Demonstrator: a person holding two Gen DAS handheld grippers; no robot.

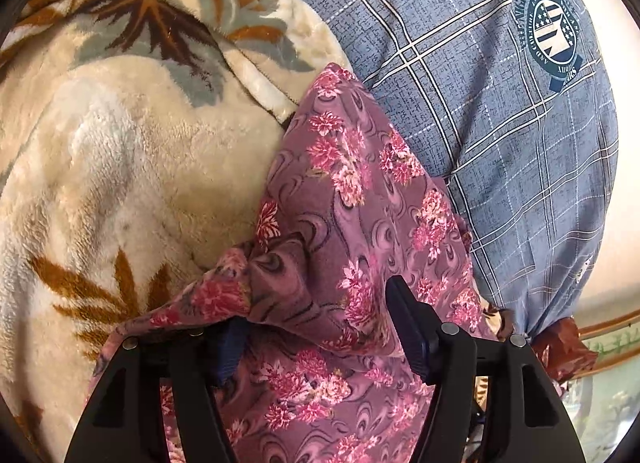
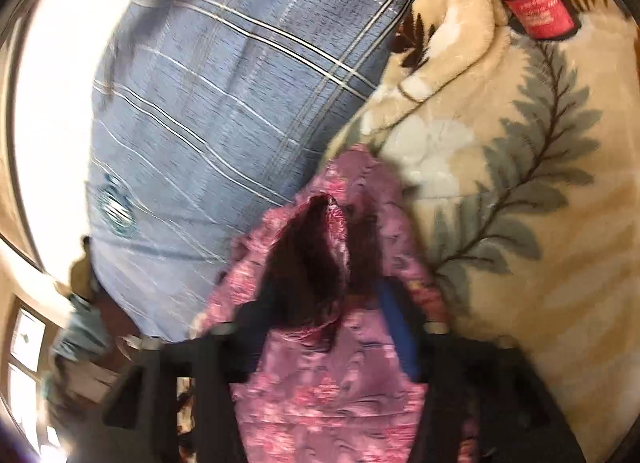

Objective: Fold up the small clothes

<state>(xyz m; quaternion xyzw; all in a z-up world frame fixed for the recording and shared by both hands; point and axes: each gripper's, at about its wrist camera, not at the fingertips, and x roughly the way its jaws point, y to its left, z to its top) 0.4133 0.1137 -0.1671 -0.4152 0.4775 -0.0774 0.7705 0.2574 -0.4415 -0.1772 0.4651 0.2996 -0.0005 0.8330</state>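
Note:
A purple cloth with pink flowers [image 1: 344,199] lies over a cream plush blanket [image 1: 120,167] and a blue plaid pillow [image 1: 500,111]. My left gripper [image 1: 316,327] has its fingers spread wide, with the cloth draped across and between them; the left finger is partly covered by a fold. In the blurred right wrist view the same cloth [image 2: 332,363] is bunched between the fingers of my right gripper [image 2: 320,303], which look spread too, and a dark hollow fold rises ahead of them.
The blue plaid pillow [image 2: 224,103] carries a round crest [image 1: 554,35]. The cream blanket [image 2: 520,191] has leaf patterns. A red-labelled object [image 2: 540,11] lies on the blanket at the far right. A wall and wooden trim [image 1: 608,323] lie beyond the pillow.

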